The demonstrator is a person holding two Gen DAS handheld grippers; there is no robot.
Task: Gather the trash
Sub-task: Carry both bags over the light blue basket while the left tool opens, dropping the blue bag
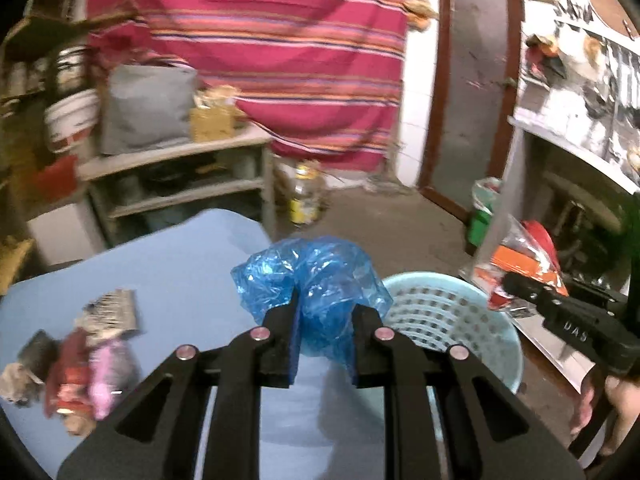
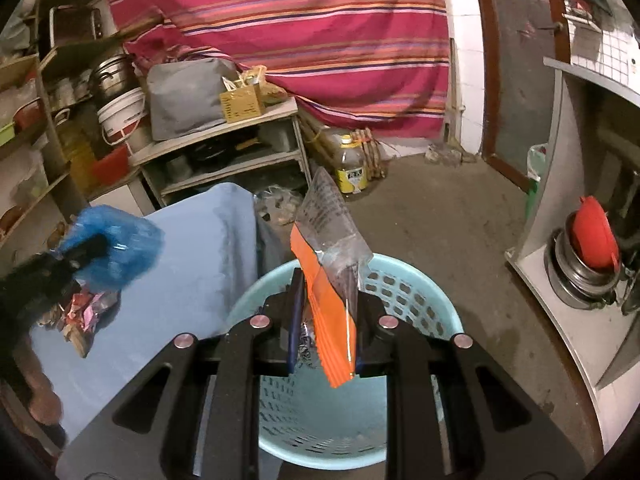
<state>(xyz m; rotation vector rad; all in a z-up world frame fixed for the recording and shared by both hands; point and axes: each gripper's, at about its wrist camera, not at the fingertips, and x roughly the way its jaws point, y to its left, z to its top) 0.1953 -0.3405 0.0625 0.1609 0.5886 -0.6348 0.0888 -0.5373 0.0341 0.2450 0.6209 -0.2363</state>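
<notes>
Right now your left gripper [image 1: 325, 316] is clamped on a crumpled blue plastic bag [image 1: 312, 276], which bulges up and out between the two black fingers [image 1: 280, 340] and hangs above the near edge of the blue table [image 1: 180, 264], just beside the light blue basket [image 1: 448, 312]. From the right wrist view you see that same bag [image 2: 114, 246] off to your left over the table [image 2: 188, 276], with the left gripper [image 2: 86, 250] blurred around it. Your right gripper [image 2: 326, 312] is closed on an orange and clear wrapper [image 2: 330, 280]; the wrapper stands nearly upright between the fingers [image 2: 294, 320], its clear printed end pointing up and its orange end reaching down past the pads. It sits directly over the open mouth of the basket [image 2: 400, 284], which stands on the concrete floor [image 2: 440, 216] against the table's side. From the left wrist view the right gripper [image 1: 516, 282] comes in from the right with the wrapper [image 1: 528, 256] above the basket's far rim. On the table to your left lies a small heap of crumpled wrappers [image 1: 76, 368] in red, pink and grey tones; the right wrist view shows the heap [image 2: 82, 312] partly hidden under the left gripper. A striped red curtain [image 2: 300, 32] hangs behind, and a yellow-labelled bottle [image 2: 350, 164] stands on the floor below it.
</notes>
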